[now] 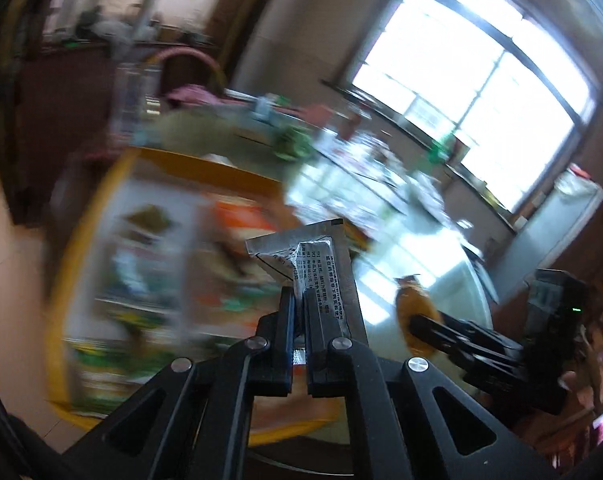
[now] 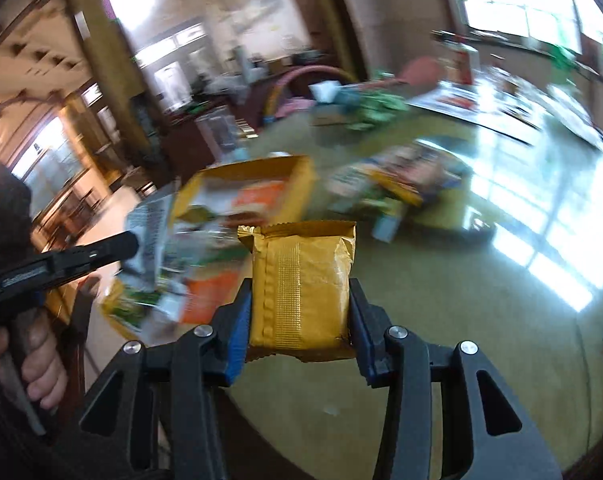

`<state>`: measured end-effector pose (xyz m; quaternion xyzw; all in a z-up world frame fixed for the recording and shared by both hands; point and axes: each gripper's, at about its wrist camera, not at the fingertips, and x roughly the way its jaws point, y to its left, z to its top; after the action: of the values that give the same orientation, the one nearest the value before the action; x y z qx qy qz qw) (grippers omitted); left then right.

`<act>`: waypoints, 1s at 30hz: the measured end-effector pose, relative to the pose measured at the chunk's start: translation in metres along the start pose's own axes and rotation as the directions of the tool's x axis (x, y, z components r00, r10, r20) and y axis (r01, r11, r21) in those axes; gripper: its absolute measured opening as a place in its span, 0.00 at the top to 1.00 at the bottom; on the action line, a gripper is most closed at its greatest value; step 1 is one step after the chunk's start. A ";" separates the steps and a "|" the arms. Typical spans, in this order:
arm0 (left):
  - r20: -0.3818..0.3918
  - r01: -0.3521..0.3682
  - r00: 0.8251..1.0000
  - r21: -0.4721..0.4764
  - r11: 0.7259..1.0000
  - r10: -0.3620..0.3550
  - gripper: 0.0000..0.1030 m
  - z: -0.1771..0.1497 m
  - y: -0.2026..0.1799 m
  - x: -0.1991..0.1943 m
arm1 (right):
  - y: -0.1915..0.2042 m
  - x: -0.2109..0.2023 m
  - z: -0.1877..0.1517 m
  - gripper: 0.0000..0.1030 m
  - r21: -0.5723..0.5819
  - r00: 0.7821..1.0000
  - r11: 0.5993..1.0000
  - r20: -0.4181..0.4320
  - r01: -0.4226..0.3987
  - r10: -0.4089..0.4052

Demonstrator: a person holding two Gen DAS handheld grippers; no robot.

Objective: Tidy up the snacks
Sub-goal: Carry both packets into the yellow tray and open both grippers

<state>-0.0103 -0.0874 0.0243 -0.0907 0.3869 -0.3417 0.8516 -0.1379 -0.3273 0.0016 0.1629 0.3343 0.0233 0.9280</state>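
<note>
The left claw point(image 1: 299, 300) is clamped tight on a silver sachet point(image 1: 309, 256), which juts up past its tips. The right claw point(image 2: 299, 304) grips a gold packet point(image 2: 301, 288) between its pads — the packet upright, filling the gap. Beyond and left of both claws, on the table point(image 2: 441, 320), sits a yellow box point(image 2: 301, 184) of blurred snacks — a loose snack pile point(image 2: 397, 184) lies beyond the right claw.

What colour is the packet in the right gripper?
Gold, with a finely ribbed strip down its middle; the packet shows best in the right wrist view, clamped in the right gripper.
</note>
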 end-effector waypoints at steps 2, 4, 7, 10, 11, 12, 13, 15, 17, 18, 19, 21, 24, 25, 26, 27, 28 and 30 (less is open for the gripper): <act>0.012 -0.031 0.999 -0.039 0.999 0.032 0.99 0.003 0.024 -0.004 | 0.027 0.016 0.011 0.56 -0.048 0.999 0.998 -0.021 -0.042 0.041; 0.004 -0.052 0.999 -0.076 0.996 0.052 0.99 0.006 0.045 -0.002 | 0.048 0.032 0.020 0.56 -0.086 0.997 0.994 -0.036 -0.066 0.063; -0.020 -0.064 0.998 -0.102 0.993 0.062 0.99 0.011 0.067 0.006 | 0.077 0.062 0.041 0.56 -0.123 0.992 0.986 -0.073 -0.111 0.103; -0.053 -0.066 0.997 -0.109 0.992 0.060 0.99 0.014 0.077 0.021 | 0.097 0.093 0.062 0.56 -0.149 0.991 0.984 -0.105 -0.099 0.083; -0.062 -0.073 0.996 -0.106 0.992 0.066 0.99 0.015 0.081 0.025 | 0.101 0.107 0.070 0.56 -0.155 0.990 0.983 -0.119 -0.095 0.077; -0.079 -0.082 0.994 -0.100 0.992 0.074 0.99 0.014 0.082 0.030 | 0.104 0.120 0.077 0.56 -0.159 0.988 0.983 -0.137 -0.089 0.067; -0.102 -0.092 0.991 -0.099 0.991 0.082 0.99 0.014 0.087 0.037 | 0.105 0.133 0.082 0.56 -0.155 0.986 0.984 -0.158 -0.083 0.058; -0.123 -0.094 0.989 -0.105 0.990 0.080 0.99 0.014 0.093 0.044 | 0.109 0.163 0.092 0.56 -0.158 0.976 0.985 -0.213 -0.071 0.036; -0.138 -0.108 0.986 -0.106 0.988 0.093 0.99 0.014 0.098 0.046 | 0.111 0.183 0.097 0.56 -0.173 0.970 0.984 -0.242 -0.040 -0.003; -0.146 -0.121 0.984 -0.103 0.987 0.105 0.99 0.015 0.099 0.049 | 0.112 0.199 0.099 0.56 -0.180 0.961 0.983 -0.276 -0.029 -0.023; -0.154 -0.126 0.982 -0.106 0.986 0.109 0.99 0.015 0.101 0.051 | 0.111 0.207 0.100 0.56 -0.178 0.957 0.984 -0.290 -0.025 -0.028; -0.179 -0.143 0.976 -0.095 0.985 0.124 0.99 0.015 0.101 0.055 | 0.112 0.222 0.101 0.56 -0.196 0.950 0.981 -0.305 0.009 -0.069; -0.212 -0.157 0.968 -0.110 0.981 0.132 0.97 0.015 0.106 0.060 | 0.113 0.229 0.104 0.55 -0.186 0.946 0.982 -0.315 0.017 -0.076; -0.213 -0.160 0.968 -0.125 0.979 0.131 0.97 0.017 0.108 0.060 | 0.114 0.228 0.103 0.54 -0.190 0.945 0.982 -0.316 0.019 -0.079; -0.204 -0.160 0.970 -0.137 0.978 0.130 0.96 0.017 0.110 0.059 | 0.114 0.228 0.103 0.53 -0.192 0.945 0.981 -0.317 0.018 -0.079; -0.196 -0.159 0.972 -0.153 0.975 0.128 0.91 0.017 0.112 0.058 | 0.114 0.228 0.103 0.49 -0.188 0.945 0.982 -0.319 0.011 -0.072; -0.187 -0.158 0.974 -0.180 0.971 0.124 0.86 0.017 0.115 0.055 | 0.114 0.230 0.104 0.42 -0.186 0.946 0.983 -0.320 -0.001 -0.059; -0.153 -0.140 0.982 -0.206 0.969 0.110 0.55 0.016 0.115 0.047 | 0.114 0.222 0.106 0.33 -0.182 0.955 0.983 -0.294 -0.015 -0.040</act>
<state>0.0822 -0.0339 -0.0408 -0.1335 0.4858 -0.2489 0.8272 0.1077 -0.2161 -0.0216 0.0697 0.4671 0.0721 0.8785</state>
